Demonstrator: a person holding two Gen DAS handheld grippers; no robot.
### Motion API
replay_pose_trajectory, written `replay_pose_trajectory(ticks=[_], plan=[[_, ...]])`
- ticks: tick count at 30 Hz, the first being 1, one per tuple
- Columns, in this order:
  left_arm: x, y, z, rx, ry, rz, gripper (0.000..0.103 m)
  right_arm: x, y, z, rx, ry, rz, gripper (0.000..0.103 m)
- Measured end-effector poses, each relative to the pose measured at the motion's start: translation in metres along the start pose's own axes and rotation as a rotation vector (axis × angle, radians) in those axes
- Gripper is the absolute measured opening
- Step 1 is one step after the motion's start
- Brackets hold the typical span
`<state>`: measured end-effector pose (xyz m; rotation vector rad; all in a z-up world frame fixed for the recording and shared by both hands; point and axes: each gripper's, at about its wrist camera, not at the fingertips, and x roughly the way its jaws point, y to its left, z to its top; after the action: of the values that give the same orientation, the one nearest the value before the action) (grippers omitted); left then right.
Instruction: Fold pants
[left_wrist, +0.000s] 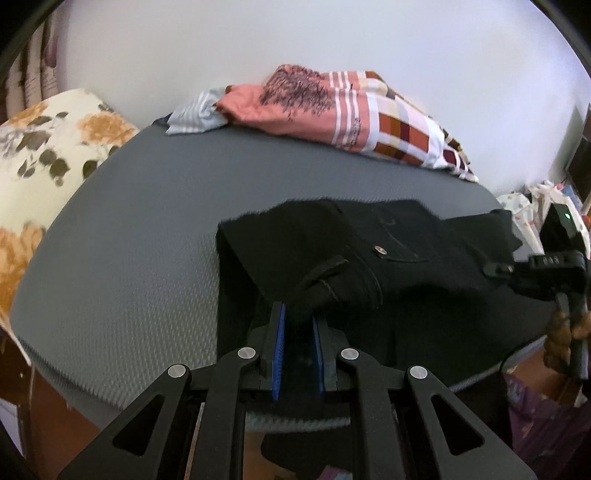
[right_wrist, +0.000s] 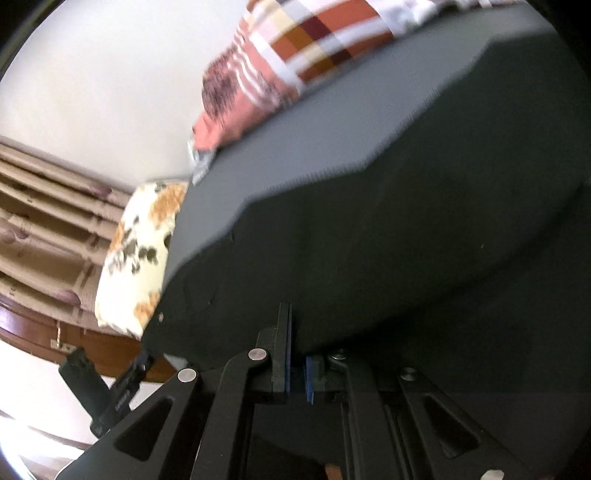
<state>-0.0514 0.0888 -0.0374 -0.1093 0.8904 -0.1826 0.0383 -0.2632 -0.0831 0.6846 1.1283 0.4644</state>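
Black pants (left_wrist: 369, 258) lie bunched on the grey mat (left_wrist: 129, 258), with the waist button facing up. My left gripper (left_wrist: 298, 325) is shut on a fold of the pants near a belt loop at the mat's front edge. In the right wrist view, the pants (right_wrist: 388, 240) fill most of the frame as a lifted dark sheet. My right gripper (right_wrist: 297, 354) is shut on their lower edge. It also shows in the left wrist view (left_wrist: 495, 267) at the pants' right side.
A pile of pink and checked clothes (left_wrist: 351, 107) lies at the mat's far edge against the white wall. A floral pillow (left_wrist: 48, 155) lies to the left. Clutter (left_wrist: 535, 206) sits off the right edge of the mat.
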Motion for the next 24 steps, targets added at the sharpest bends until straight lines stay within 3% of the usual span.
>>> replay_pose_trajectory(ticks=[7,18,23,24], plan=[[0.01,0.008,-0.031,-0.012,0.055,0.024,0.014,0.022,-0.012,-0.045,0.018,0.104,-0.032,0.007],[0.011,0.012,-0.045,0.031,0.062,0.073,0.015,0.032,-0.015,-0.062,0.012,0.164,-0.049,0.007],[0.005,0.019,-0.049,0.031,0.077,0.188,0.031,0.034,-0.014,-0.062,0.019,0.182,-0.044,0.007],[0.001,0.022,-0.049,0.025,0.074,0.212,0.041,0.036,-0.013,-0.062,0.02,0.184,-0.042,0.007]])
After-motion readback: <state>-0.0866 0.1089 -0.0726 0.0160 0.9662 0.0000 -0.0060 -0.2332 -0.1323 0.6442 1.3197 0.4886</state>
